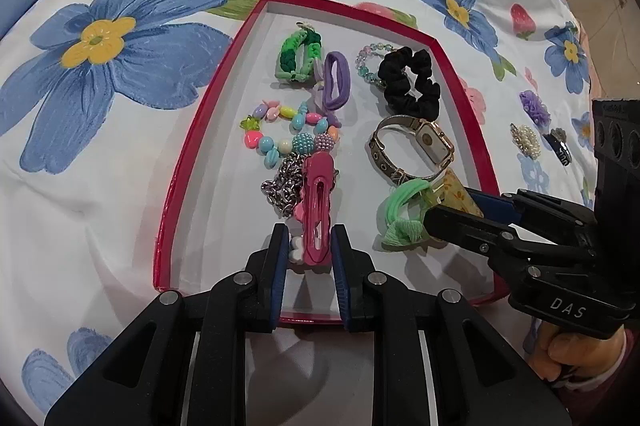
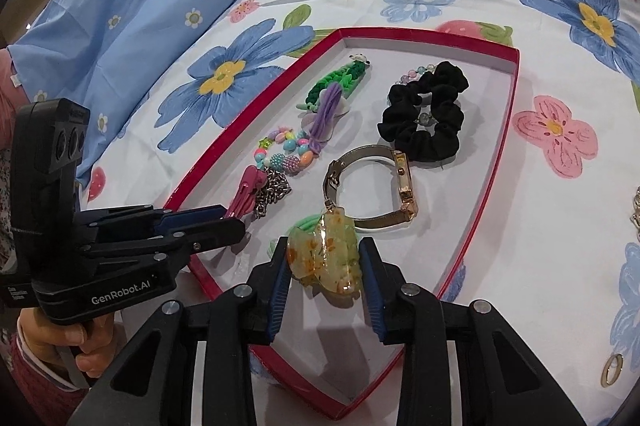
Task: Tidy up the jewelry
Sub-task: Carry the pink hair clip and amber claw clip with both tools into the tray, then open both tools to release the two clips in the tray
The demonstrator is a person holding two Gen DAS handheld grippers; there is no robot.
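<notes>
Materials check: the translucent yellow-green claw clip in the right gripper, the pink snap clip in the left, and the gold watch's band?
Translucent yellow-green claw clip: likely glossy acrylic or resin; light passes through, with orange flecks inside. Pink snap clip: probably painted metal; thin, with a smooth, even sheen, though plastic is possible. Gold watch's band: looks like fine metal mesh; matte and stiff, holding its loop.

Each claw is matte black plastic: two angular linkage arms with triangular cut-outs, joined by round silver pins, ending in fingers faced with ribbed dark-blue pads. The left claw [image 1: 310, 246] shows "GenRobot.AI" in white on its body, and behind that a black block with three round recesses. The right claw [image 2: 324, 266] bears white "DAS" lettering beside its pistol handle. Under each handle, the person's hand meets a dark red cuff.
</notes>
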